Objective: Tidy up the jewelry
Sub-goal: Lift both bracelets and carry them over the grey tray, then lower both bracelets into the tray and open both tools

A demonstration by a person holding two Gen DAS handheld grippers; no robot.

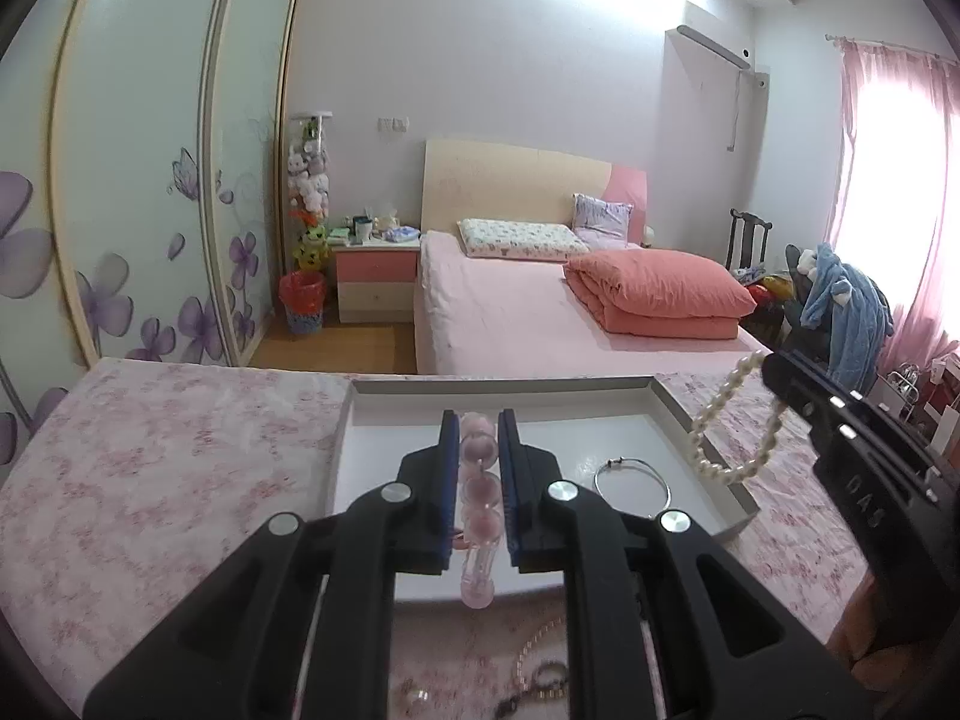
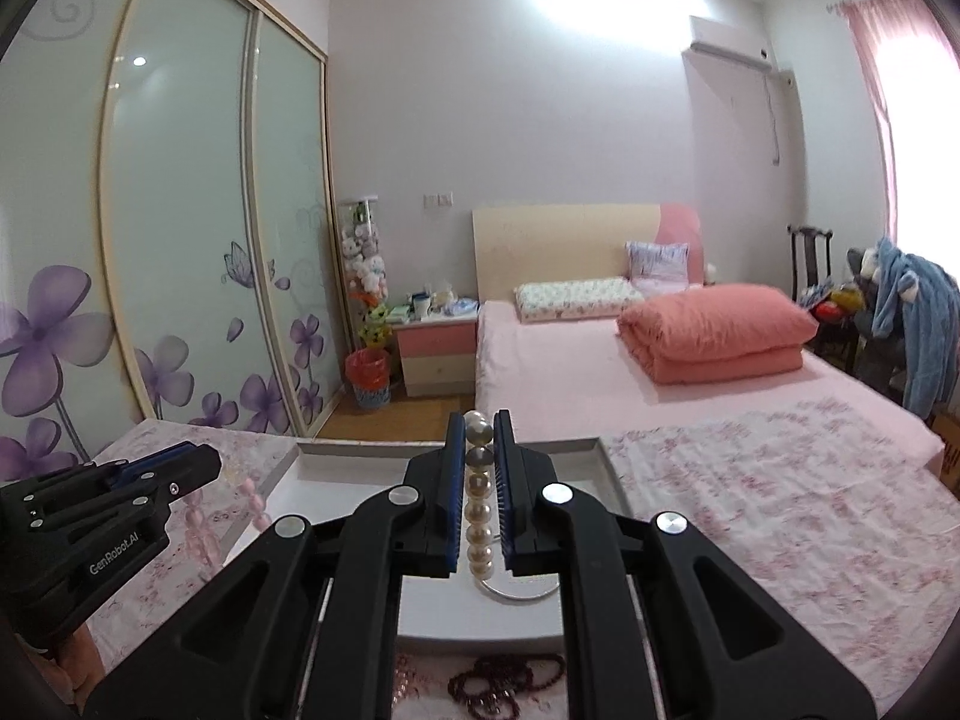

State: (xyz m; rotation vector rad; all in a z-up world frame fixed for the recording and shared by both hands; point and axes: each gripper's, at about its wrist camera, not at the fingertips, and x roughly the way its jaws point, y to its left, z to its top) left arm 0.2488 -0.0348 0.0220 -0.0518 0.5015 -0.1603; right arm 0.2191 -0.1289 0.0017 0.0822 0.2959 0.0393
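My left gripper is shut on a pink bead bracelet, held over the white tray. In the right wrist view the left gripper is at the left with the pink bracelet hanging from it. My right gripper is shut on a white pearl bracelet above the tray. In the left wrist view the pearl bracelet hangs from the right gripper over the tray's right rim. A thin silver bangle lies in the tray.
The tray sits on a table with a pink floral cloth. Loose jewelry lies near the front edge: a dark red bead string and a gold chain. A bed and a wardrobe stand beyond.
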